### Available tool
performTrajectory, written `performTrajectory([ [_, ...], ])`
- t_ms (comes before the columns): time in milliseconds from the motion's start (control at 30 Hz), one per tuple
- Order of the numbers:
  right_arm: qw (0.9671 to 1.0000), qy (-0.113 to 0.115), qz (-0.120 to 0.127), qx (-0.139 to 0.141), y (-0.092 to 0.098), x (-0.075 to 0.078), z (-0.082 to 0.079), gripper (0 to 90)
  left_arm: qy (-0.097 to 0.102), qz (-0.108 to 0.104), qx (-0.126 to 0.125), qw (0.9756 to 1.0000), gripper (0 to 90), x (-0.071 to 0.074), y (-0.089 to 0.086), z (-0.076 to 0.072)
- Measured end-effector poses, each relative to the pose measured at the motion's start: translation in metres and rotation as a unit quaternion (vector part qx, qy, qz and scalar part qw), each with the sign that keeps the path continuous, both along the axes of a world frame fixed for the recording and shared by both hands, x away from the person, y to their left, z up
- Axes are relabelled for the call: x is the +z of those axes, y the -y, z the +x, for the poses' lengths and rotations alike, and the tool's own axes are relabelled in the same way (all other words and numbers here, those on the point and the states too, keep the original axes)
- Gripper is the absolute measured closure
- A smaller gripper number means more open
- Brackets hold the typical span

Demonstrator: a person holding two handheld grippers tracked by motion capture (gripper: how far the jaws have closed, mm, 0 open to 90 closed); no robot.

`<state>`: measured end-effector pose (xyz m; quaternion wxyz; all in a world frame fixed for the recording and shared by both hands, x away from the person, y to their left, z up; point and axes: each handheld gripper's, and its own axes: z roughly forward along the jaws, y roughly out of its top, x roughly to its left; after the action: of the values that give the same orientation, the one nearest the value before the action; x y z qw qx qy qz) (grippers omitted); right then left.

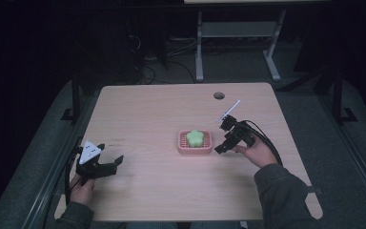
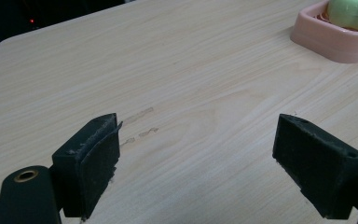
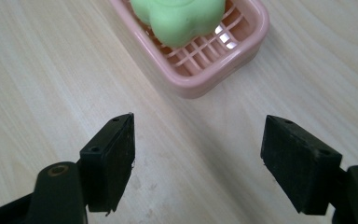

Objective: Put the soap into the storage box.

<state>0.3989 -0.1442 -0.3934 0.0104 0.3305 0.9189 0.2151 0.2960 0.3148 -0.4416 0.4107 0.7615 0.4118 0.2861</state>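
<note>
A pink slatted soap dish [image 1: 183,149] [image 2: 335,44] [image 3: 242,51] sits near the middle of the wooden table, with a green flower-shaped soap [image 1: 196,138] [image 2: 352,13] [image 3: 179,16] lying in it. My right gripper [image 1: 222,141] [image 3: 198,161] hovers just to the right of the dish, open, with nothing between its jaws. Far off at the front left, my left gripper [image 1: 108,162] [image 2: 198,165] is open over bare wood, also with nothing in it, and points toward the dish.
The table [image 1: 143,109] has a round cable hole [image 1: 218,95] near its far edge. A metal desk frame [image 1: 236,38] and cables stand on the dark floor beyond. Faint tape marks [image 2: 140,126] lie on the wood ahead of the left gripper.
</note>
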Motion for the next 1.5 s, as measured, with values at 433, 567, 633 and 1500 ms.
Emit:
performTrajectory([
  [433,0.9999,-0.005,0.006,-0.009,0.016,-0.01,-0.014,25.4,-0.002,0.0,0.0,1.0,14.3,-0.001,0.001,0.0],
  [567,0.9999,-0.009,0.003,-0.012,0.02,-0.012,-0.018,25.4,-0.002,0.0,0.0,1.0,14.3,-0.001,0.001,0.0],
  [633,0.9999,-0.004,0.009,-0.012,0.023,-0.012,-0.021,25.4,-0.002,0.0,0.0,1.0,14.4,-0.001,0.001,0.0],
  [1500,0.9994,0.0,0.02,-0.027,0.051,-0.03,-0.056,25.6,-0.006,0.004,-0.003,1.0,14.3,-0.002,0.002,0.0],
])
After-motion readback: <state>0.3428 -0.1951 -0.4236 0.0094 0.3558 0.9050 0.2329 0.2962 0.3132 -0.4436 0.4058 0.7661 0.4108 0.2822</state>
